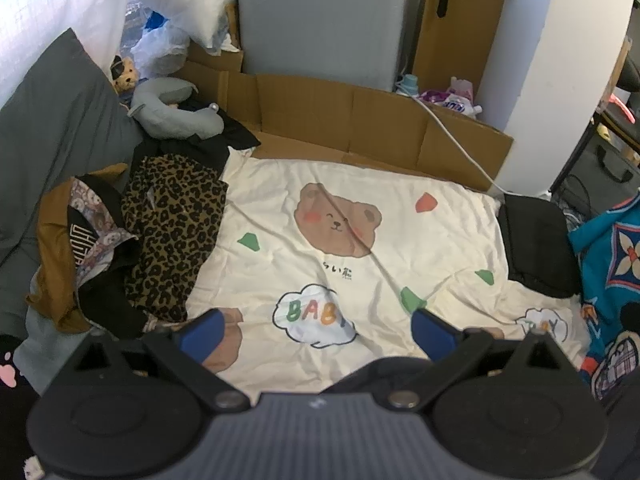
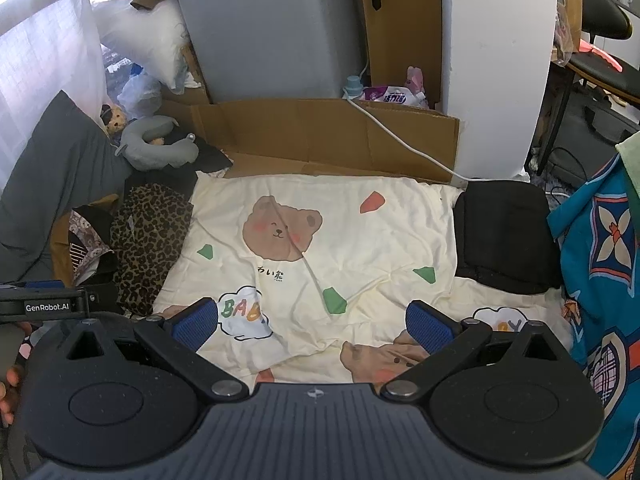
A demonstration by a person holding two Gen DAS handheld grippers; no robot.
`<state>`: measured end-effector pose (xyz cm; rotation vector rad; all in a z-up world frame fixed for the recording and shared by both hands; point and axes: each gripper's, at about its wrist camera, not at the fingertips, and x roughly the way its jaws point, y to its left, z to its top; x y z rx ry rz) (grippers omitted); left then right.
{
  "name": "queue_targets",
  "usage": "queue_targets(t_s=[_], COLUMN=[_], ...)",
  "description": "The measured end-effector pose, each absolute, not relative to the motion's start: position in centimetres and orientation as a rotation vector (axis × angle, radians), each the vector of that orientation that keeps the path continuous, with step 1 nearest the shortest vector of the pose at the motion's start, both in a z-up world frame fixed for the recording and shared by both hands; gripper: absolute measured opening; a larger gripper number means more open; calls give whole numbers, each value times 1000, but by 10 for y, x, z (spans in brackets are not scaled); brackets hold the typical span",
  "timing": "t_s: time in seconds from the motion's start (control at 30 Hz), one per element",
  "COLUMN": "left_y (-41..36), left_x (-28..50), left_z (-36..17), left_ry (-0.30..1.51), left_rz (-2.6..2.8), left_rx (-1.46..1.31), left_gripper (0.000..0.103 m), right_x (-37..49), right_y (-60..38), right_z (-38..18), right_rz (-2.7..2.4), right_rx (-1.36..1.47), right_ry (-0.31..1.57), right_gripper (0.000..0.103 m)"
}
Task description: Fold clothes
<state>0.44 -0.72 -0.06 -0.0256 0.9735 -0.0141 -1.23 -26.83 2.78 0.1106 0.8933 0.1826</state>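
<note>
While nothing is gripped yet, worth reading the layout as a sorting station: unfolded clothes heap (image 1: 132,240) dumped ahead and to the left of the left tool (image 1: 316,326), with the leopard-print garment (image 1: 172,236) uppermost and nearest the open spread, brown and black pieces tangled beneath and beside it (probably left loose there so one can be dragged out at a time). Ahead and to the right of the right tool (image 2: 312,322), a black folded garment (image 2: 504,236) lying flat and squared off, apparently the finished stack, well apart from the heap. Between the two, straight ahead of both tools, bare cream bear-print bedspread (image 1: 360,240) on the bed, kept free as the folding surface, though creased. Beyond it, flattened cardboard (image 1: 360,120) propped along the far edge, seemingly as a barrier against the clutter behind. Both tools held low over the near edge of the bedspread, pointing forward and tilted down toward it, side by side, the left one's body just visible at the left margin of the right view. Fingers of each tool spread wide apart, blue pads (image 2: 196,322) facing inward, nothing between them. Judged as a pause before reaching left for the next garment, most likely the leopard piece; risk of dragging the tangled neighbours along with it.
</note>
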Motion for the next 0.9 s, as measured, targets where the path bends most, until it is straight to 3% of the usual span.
queue_targets(t_s=[0.9], left_y=[2], left_x=[-2], left_z=[12], left_ry=[977], left_rz=[-56], left_rx=[-85], left_gripper=[103], right_x=[-8], right_y=[-267], right_z=[39], right_rz=[178], right_rx=[114], right_ry=[895], right_gripper=[103])
